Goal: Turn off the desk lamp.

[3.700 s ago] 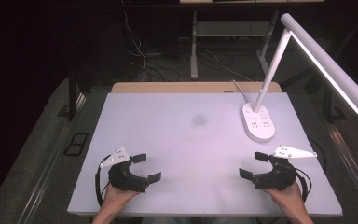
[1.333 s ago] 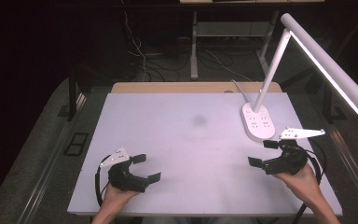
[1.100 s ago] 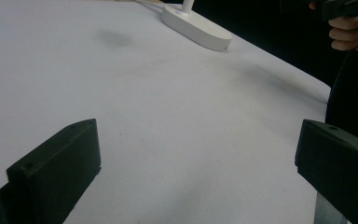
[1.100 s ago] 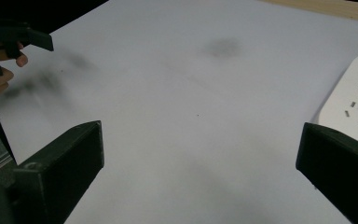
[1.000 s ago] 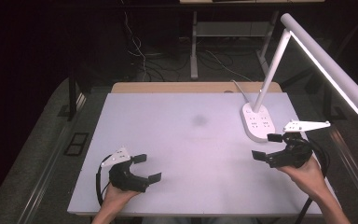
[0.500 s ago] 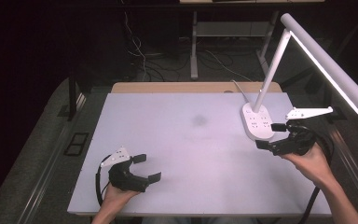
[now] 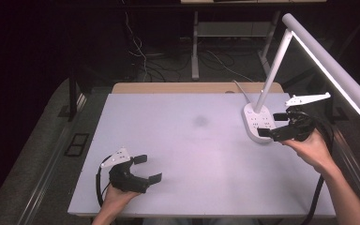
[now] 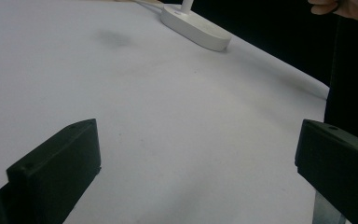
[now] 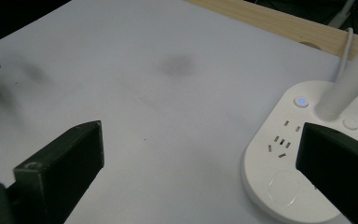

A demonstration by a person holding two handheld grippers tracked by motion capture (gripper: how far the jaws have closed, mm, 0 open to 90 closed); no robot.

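White and matte, the flat rectangular table (image 7: pixel 201 154) carries a white desk lamp with an oval socket base (image 7: pixel 258 123) near its far right corner, its blue button lit. The right gripper (image 7: pixel 273 124) hovers at that base, jaws spread wide, perhaps just above it. The left gripper (image 7: pixel 147 168) rests near the front left, jaws apart, empty.

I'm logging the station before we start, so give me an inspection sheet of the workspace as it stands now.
Surface: white table top, faint dark smudge near the middle.
Job's things: white desk lamp, base with sockets and a lit blue button, at the far right.
Clutter: nothing seen.
Grippers: left gripper open, near front left edge; right gripper open, at the lamp base.
Cables: white lamp cord; black gripper cable.
Surroundings: dark floor, cords, wooden strip.
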